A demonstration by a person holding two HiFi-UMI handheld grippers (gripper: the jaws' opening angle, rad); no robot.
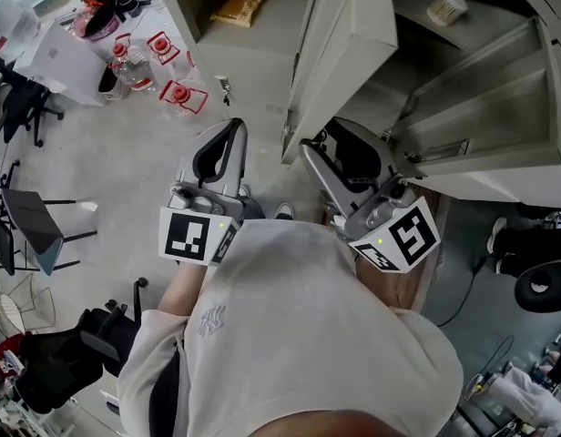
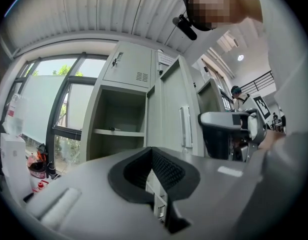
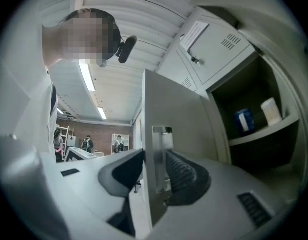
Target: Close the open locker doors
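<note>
In the head view a grey locker door (image 1: 340, 53) stands open in front of me, and a second open door (image 1: 481, 107) swings out at the right. My right gripper (image 1: 319, 137) is at the lower edge of the first door. In the right gripper view (image 3: 154, 156) that door's edge (image 3: 179, 114) and its metal handle (image 3: 160, 154) stand between the open jaws, and the pads do not press on them. My left gripper (image 1: 235, 127) hangs left of the door, shut on nothing (image 2: 153, 151). It faces an open locker compartment (image 2: 119, 129).
Bottles and red-and-white items (image 1: 135, 62) lie on the floor at the upper left, and office chairs (image 1: 25, 98) stand along the left side. A yellow bag (image 1: 241, 3) and a white tub (image 1: 447, 5) sit on locker shelves. People (image 3: 86, 144) stand far behind.
</note>
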